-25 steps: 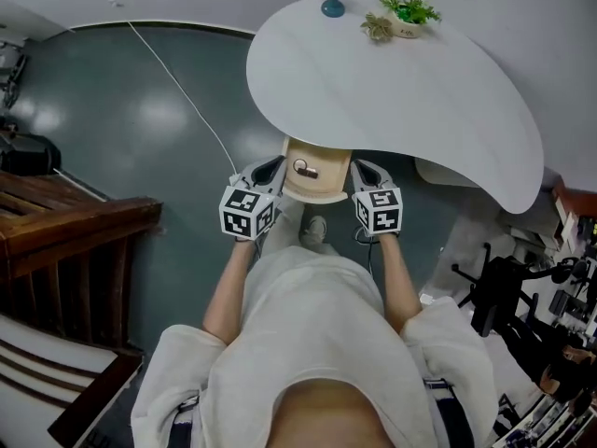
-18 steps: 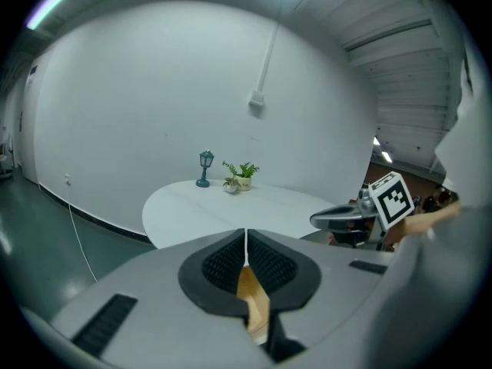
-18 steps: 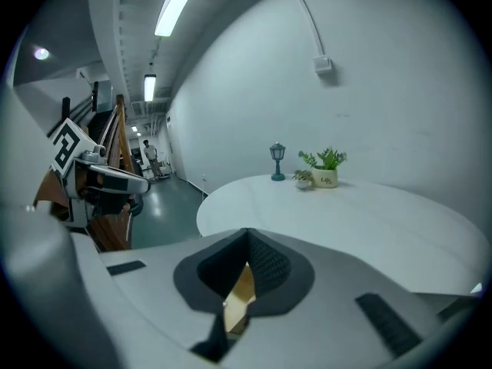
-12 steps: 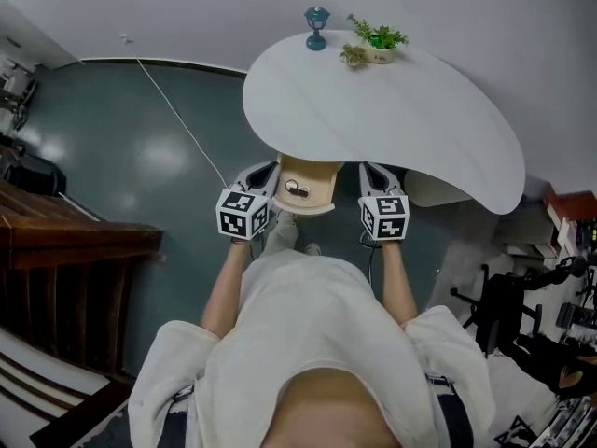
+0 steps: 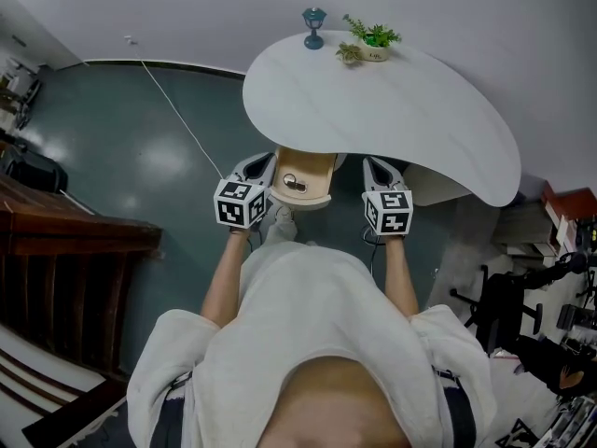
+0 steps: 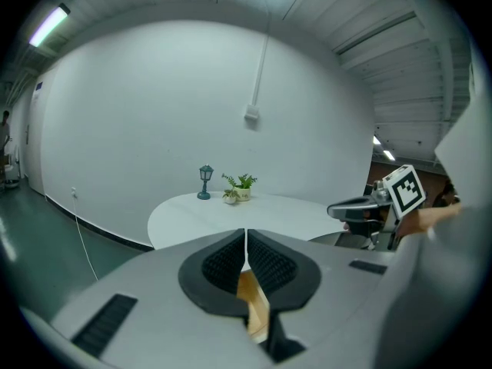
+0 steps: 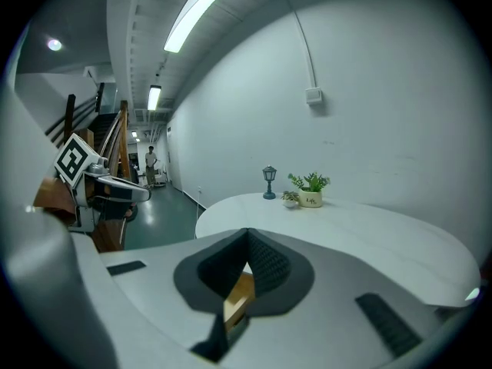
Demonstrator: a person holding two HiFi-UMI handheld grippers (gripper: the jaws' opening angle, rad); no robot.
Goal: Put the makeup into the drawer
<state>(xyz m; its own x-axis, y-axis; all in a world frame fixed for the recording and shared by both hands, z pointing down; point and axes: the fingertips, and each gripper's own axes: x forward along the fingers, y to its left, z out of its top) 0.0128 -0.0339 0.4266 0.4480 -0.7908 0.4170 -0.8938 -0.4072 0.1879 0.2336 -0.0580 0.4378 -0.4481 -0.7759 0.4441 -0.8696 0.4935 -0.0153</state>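
A small wooden drawer [image 5: 315,168] stands pulled out from under the front edge of the white table [image 5: 392,110]. A small makeup item [image 5: 295,185] lies inside it. My left gripper [image 5: 262,163] hangs just left of the drawer, shut and empty. My right gripper [image 5: 374,167] hangs to the drawer's right, a little apart from it, also shut and empty. In the left gripper view the jaws [image 6: 246,241] meet, with the drawer's wood [image 6: 255,307] showing below them. In the right gripper view the shut jaws [image 7: 247,244] likewise stand over the drawer [image 7: 238,298].
A blue lamp figure [image 5: 313,26] and two small potted plants [image 5: 371,41] stand at the table's far edge. A white cable [image 5: 182,124] runs across the grey floor. Dark wooden stairs [image 5: 65,250] are at the left, black equipment [image 5: 522,297] at the right.
Both grippers have risen beside the drawer, the right one drawing slightly away from its side. The drawer stays open with the item inside. The head view has shifted.
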